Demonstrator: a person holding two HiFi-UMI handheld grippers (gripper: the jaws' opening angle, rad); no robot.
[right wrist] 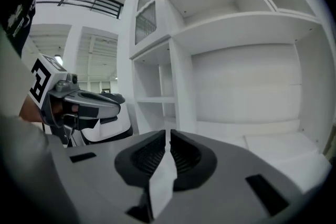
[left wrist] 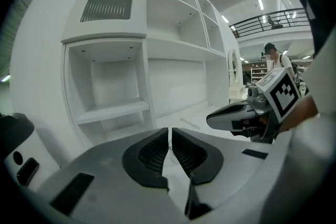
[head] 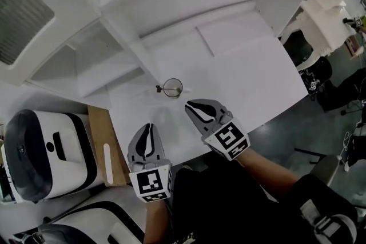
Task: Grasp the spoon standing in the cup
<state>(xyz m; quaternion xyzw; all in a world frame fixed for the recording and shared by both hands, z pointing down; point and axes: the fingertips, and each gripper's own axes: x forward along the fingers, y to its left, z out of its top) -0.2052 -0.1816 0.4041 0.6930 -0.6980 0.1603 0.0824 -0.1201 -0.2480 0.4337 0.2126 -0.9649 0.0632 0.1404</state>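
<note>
Cup [head: 172, 87] stands on the white surface [head: 257, 74]; I see the spoon [head: 159, 88] in it, handle at the cup's left rim. Right tool [head: 193, 107] near the cup, jaws closed, empty. Left tool [head: 149, 128] farther from the cup, jaws together, empty.

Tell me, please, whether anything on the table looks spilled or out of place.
Nothing stands out: the cup stands upright on the table with the spoon in it, and nothing is spilled around it.

no readable text; left gripper [head: 150, 126] and right gripper [head: 189, 105] carry only square markers [head: 152, 183].
</note>
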